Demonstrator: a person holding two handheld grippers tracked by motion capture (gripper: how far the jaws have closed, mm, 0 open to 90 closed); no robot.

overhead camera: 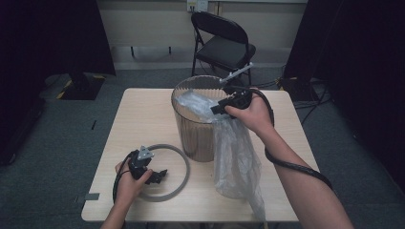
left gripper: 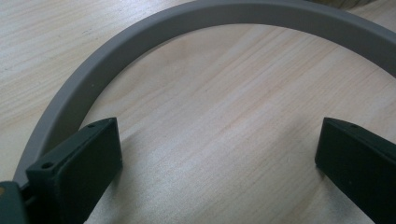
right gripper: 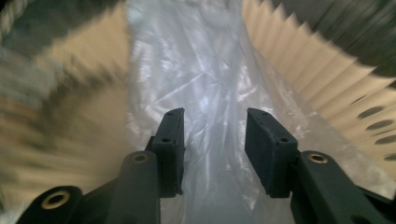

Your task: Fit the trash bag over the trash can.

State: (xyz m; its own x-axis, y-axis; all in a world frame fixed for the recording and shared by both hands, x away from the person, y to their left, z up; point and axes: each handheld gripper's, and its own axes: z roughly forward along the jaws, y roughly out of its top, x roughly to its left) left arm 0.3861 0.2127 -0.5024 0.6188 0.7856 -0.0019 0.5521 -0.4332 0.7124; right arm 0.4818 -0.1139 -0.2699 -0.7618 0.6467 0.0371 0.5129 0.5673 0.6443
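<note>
At the bin [overhead camera: 198,129] rim | plastic bag [overhead camera: 236,152] half inside, rest draped down the bin's outer side onto the bench [overhead camera: 138,119] | right gripper [overhead camera: 220,109] fingers part-spread around film, not pinching | left gripper [overhead camera: 160,176] fingers spread beside grey ring [overhead camera: 184,167] | bag likely light, limp, slippery: pinch a gathered fold near the rim

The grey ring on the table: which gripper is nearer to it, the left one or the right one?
Left. The left gripper rests inside the grey ring, jaws open beside its band. The right gripper is farther away, over the bin, at the plastic bag.
</note>
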